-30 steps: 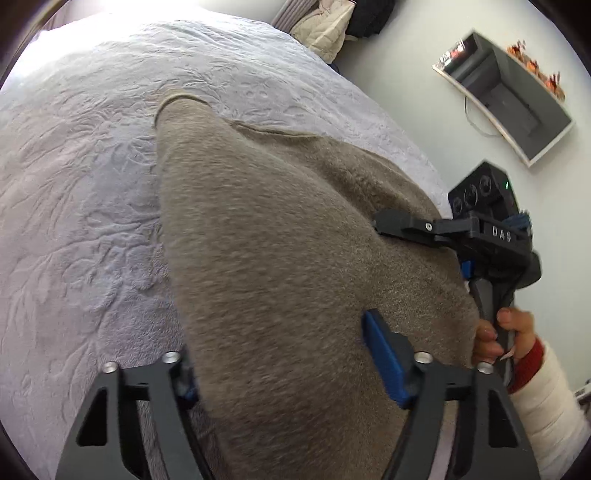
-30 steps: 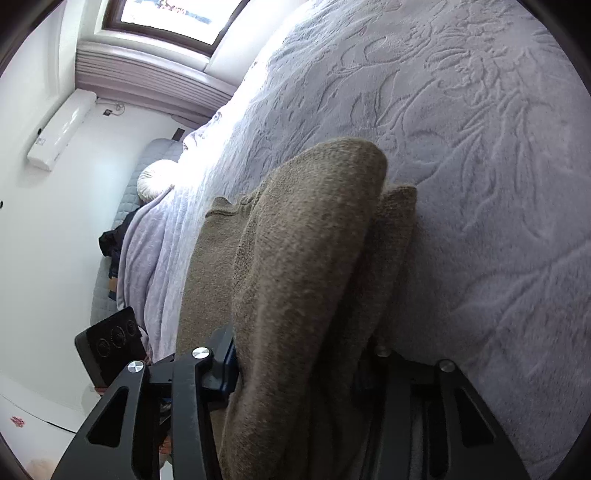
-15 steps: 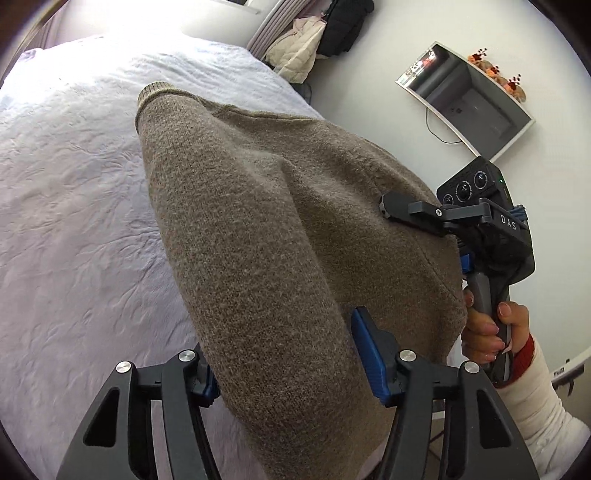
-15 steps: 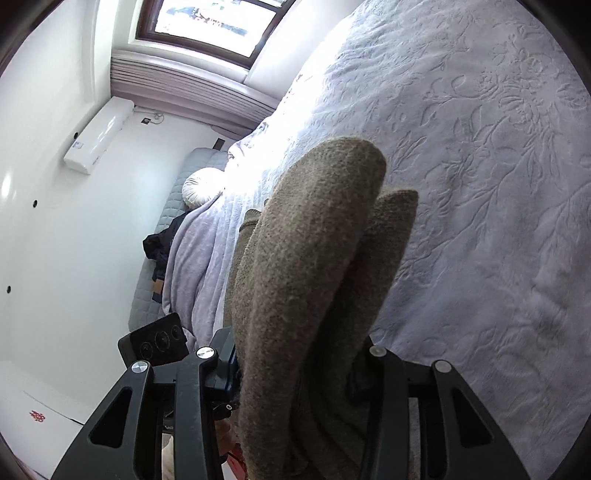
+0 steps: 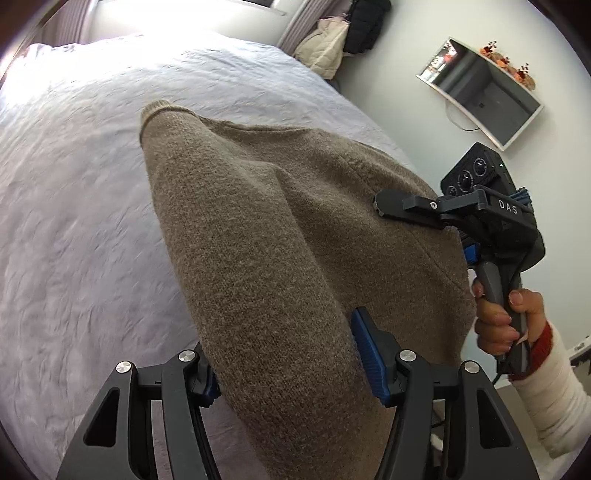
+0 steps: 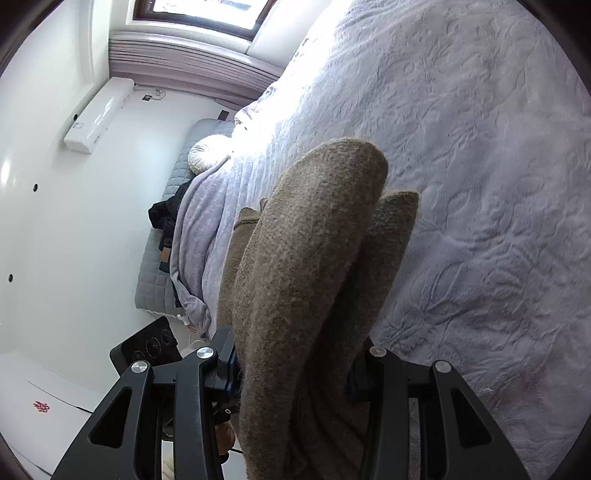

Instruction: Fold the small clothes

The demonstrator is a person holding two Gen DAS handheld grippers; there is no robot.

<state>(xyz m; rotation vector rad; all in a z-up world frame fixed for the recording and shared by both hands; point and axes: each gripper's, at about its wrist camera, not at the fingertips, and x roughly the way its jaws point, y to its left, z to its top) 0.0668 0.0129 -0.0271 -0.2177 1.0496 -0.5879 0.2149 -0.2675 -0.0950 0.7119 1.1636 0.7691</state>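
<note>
We see a bed under a pale lilac bedspread (image 5: 92, 229) embossed with leaf patterns, filling most of both views. In the left wrist view, a wall screen (image 5: 484, 92) hangs at upper right with small orange ornaments (image 5: 509, 66) on top; a beige jacket (image 5: 325, 48) and a black garment (image 5: 365, 26) sit at top centre. In the right wrist view, a window (image 6: 207, 14) is at top, an air conditioner (image 6: 98, 116) at upper left, a grey quilted couch (image 6: 159, 280) at left.

The bedspread (image 5: 81, 206) lay bare and flat to the left of and beyond the sweater (image 5: 280, 251). On the right, the wall shelf (image 5: 480, 88) and piled coats (image 5: 332, 40) crowded the bed's edge.
</note>
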